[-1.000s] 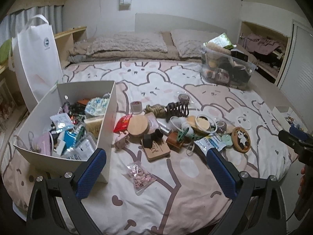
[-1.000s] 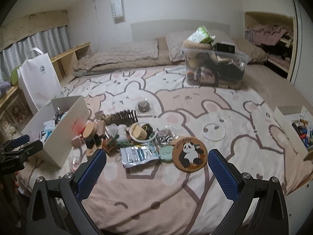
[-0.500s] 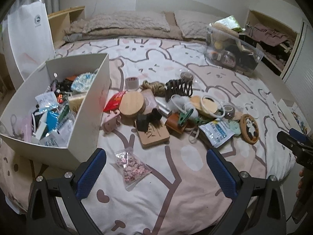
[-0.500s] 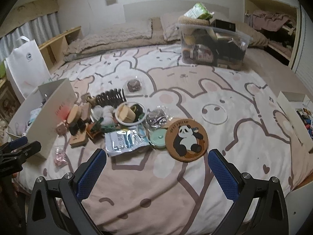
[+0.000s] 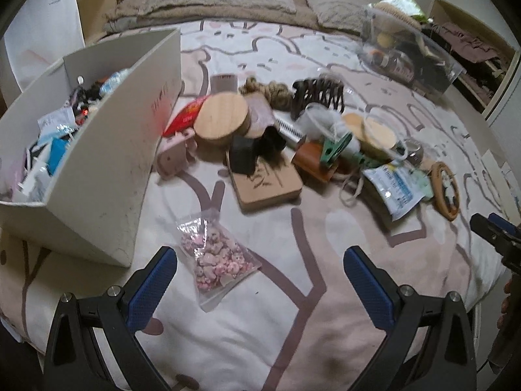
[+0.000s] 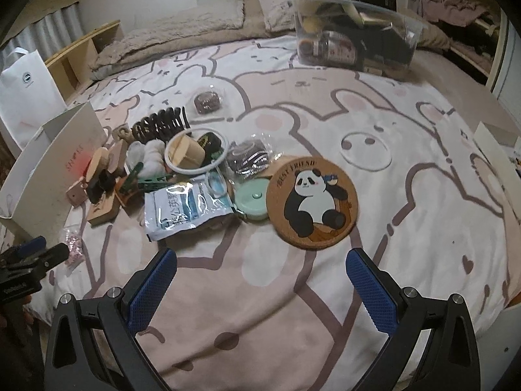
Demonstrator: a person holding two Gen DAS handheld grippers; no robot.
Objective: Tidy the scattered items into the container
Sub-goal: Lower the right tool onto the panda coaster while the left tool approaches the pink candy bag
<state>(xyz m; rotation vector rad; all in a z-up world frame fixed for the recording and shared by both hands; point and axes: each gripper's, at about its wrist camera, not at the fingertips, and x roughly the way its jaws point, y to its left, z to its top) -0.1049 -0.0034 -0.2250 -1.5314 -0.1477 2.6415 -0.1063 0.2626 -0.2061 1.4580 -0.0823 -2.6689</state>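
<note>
A white box point(image 5: 107, 150), part full of small items, stands on the bed at the left; its wall also shows in the right wrist view point(image 6: 49, 169). Scattered items lie beside it: a bag of pink beads point(image 5: 216, 255), a round wooden lid point(image 5: 221, 120), a wooden block point(image 5: 267, 179), a dark hair claw point(image 5: 317, 97), a blue-white pouch point(image 6: 185, 208) and a panda coaster point(image 6: 312, 202). My left gripper point(image 5: 260, 286) is open and empty, just short of the bead bag. My right gripper point(image 6: 262, 288) is open and empty, just short of the panda coaster.
A clear plastic bin point(image 6: 355, 42) full of things stands at the back right of the bed. A white paper bag point(image 6: 26, 94) stands left of the bed. Pillows point(image 5: 211, 3) lie along the headboard. Another white box point(image 6: 498, 150) sits at the right edge.
Both grippers have moved forward and down toward the bed. The bead bag and the panda coaster now lie closer to the open fingers. Nothing has been picked up.
</note>
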